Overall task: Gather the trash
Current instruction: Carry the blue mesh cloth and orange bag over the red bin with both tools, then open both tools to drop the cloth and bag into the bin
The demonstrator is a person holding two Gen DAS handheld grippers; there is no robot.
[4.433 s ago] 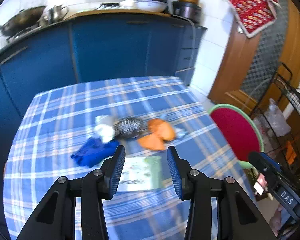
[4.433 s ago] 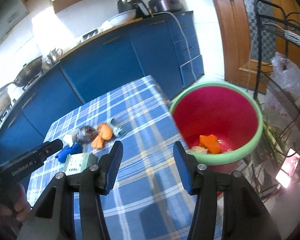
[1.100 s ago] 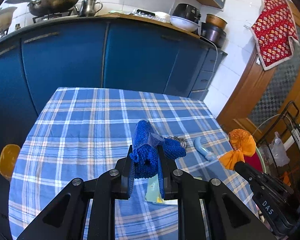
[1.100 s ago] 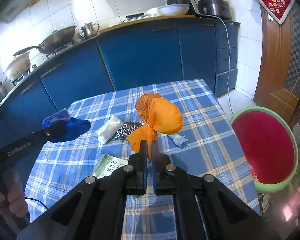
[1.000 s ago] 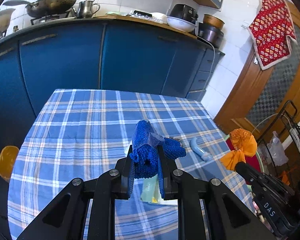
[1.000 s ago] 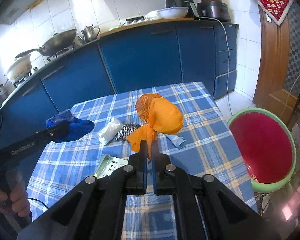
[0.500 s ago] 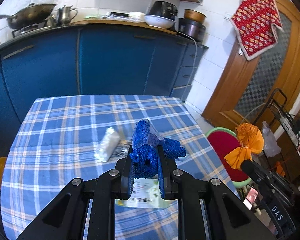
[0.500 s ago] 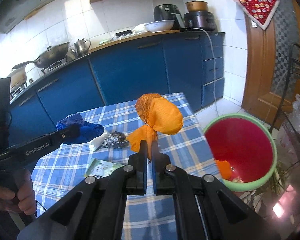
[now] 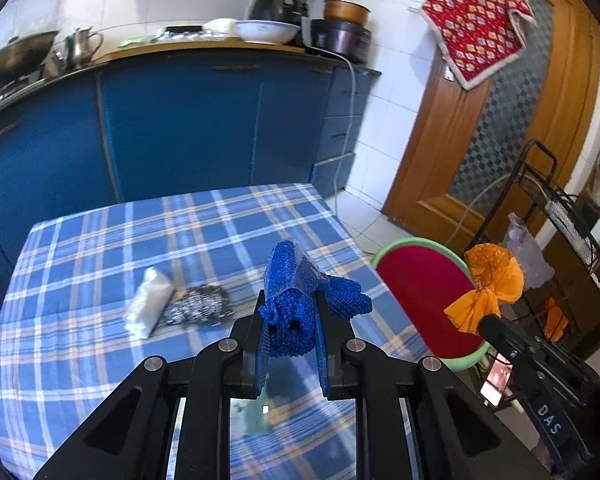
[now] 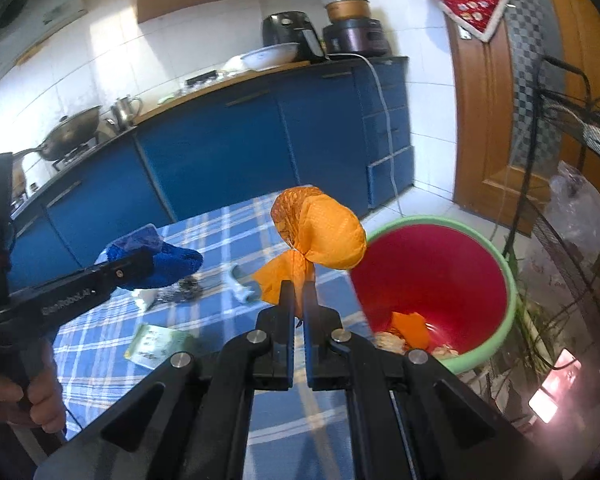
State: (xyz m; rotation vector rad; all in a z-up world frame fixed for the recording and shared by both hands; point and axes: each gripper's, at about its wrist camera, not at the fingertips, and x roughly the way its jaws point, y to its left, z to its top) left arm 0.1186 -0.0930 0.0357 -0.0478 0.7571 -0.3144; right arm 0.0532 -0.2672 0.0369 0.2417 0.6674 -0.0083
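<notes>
Left gripper (image 9: 290,344): I see my two fingers pressed tight on a blue knitted cloth (image 9: 296,300), low in the middle of the left view. The cloth sticks up and out past the tips.
Right gripper (image 10: 298,300): my fingers are squeezed together on the knot of an orange bag (image 10: 320,240), in the middle of the right view. The round part of the bag stands above the tips.
Writing on the tools: I read "DAS" on the right tool, at the lower right of the left view. The white word on the left tool, at the left of the right view, is too blurry to read.
Hand (image 10: 16,400): a person's hand holds the left tool's handle at the lower left of the right view.
Bin (image 10: 512,300): red inside with a green rim, right of the orange bag in the right view. Orange scraps lie at its bottom.
Table (image 9: 80,360): blue checked cloth. A white packet (image 9: 148,304) touches a shiny scrubber (image 9: 198,308), left of my left fingers.
More trash: a small pale tube (image 10: 240,286) and a green and white paper packet (image 10: 156,346) lie on the table in the right view. Its print is too small to read.
</notes>
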